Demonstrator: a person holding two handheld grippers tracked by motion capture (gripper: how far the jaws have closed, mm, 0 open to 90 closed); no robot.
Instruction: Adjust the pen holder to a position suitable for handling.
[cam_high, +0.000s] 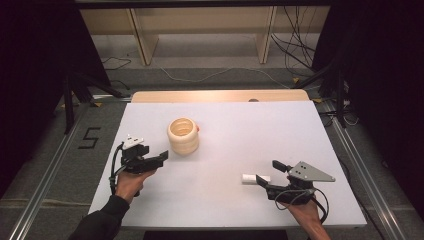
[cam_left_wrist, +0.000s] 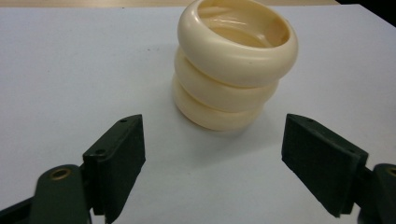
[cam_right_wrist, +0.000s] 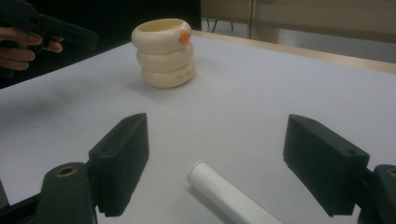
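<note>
A pale wooden shelf frame (cam_high: 202, 30) stands across the top centre; black cables (cam_high: 295, 47) trail at upper right; a black "5" floor marking (cam_high: 89, 138) lies at left.

Overhead light on table (cam_high: 300, 130); dark surroundings; soft shadows; gripper views slightly blurred, perhaps.

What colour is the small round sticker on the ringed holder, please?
Orange sticker on the cream holder, clearest in the right gripper view.

I am looking down on a white table (cam_high: 280, 145) whose pale wooden far edge (cam_high: 220, 95) is catching warm light. Behind it a light wooden shelf frame (cam_high: 200, 30) is standing on grey carpet (cam_high: 210, 75), with cables (cam_high: 295, 50) trailing across the floor. Dark curtains (cam_high: 35, 75) are closing off both sides, and a taped "5" (cam_high: 89, 138) is lying left of the table.
</note>
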